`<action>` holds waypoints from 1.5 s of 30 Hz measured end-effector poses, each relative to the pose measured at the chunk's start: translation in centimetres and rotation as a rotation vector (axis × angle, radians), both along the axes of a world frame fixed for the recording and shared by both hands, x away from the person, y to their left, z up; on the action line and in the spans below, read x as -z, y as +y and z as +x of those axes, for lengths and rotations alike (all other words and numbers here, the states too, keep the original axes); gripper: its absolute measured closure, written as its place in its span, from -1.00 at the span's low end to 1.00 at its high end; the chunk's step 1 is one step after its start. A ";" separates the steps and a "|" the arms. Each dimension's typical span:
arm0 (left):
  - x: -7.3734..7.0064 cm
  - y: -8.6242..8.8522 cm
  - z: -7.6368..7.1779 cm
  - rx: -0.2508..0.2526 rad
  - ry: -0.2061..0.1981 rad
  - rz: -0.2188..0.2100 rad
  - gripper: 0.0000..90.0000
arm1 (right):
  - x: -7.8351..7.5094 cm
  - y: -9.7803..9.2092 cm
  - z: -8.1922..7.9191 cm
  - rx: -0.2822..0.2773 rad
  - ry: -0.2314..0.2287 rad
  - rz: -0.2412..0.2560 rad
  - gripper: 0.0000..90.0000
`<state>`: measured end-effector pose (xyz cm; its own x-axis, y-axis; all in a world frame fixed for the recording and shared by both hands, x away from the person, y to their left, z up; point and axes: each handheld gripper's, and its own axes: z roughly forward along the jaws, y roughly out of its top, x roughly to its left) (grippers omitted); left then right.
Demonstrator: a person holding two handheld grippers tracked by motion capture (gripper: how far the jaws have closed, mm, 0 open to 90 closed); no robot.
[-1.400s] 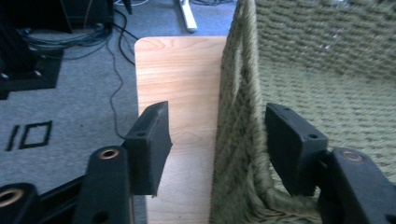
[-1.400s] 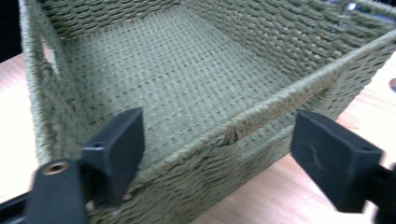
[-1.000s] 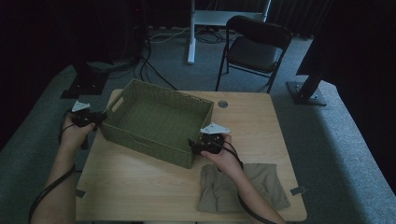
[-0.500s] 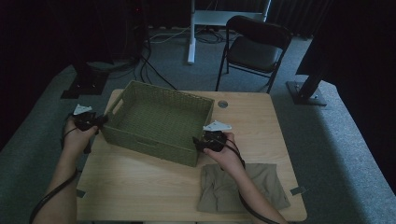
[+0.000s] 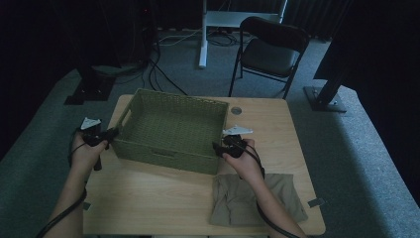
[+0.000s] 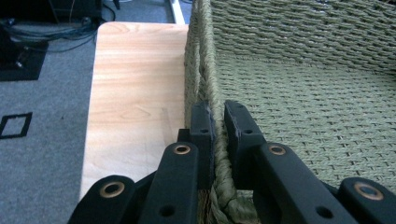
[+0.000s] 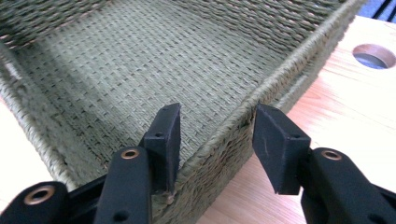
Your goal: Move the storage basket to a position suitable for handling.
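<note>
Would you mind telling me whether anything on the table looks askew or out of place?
The basket sits turned at an angle to the table edges. The left gripper is clamped on its rim, while the right gripper straddles the opposite rim with jaws open. The cloth looks rumpled.

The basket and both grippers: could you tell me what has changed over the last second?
The left gripper moved in and shut on the basket rim. The right gripper stayed at the near right corner, open astride the rim. Basket and folded cloth kept their places.
</note>
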<state>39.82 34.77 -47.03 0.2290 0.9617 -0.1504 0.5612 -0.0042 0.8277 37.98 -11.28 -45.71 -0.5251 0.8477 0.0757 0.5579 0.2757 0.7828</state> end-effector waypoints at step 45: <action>-2.6 -6.1 1.4 0.018 0.002 -0.024 -0.35 | -2.1 -4.6 4.2 0.243 -0.059 0.078 -0.18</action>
<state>41.18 28.68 -44.47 0.2463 0.9534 -0.1740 0.5627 0.0055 0.8267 42.18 -15.88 -43.66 -0.3121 0.9423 0.1210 0.5534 0.0768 0.8294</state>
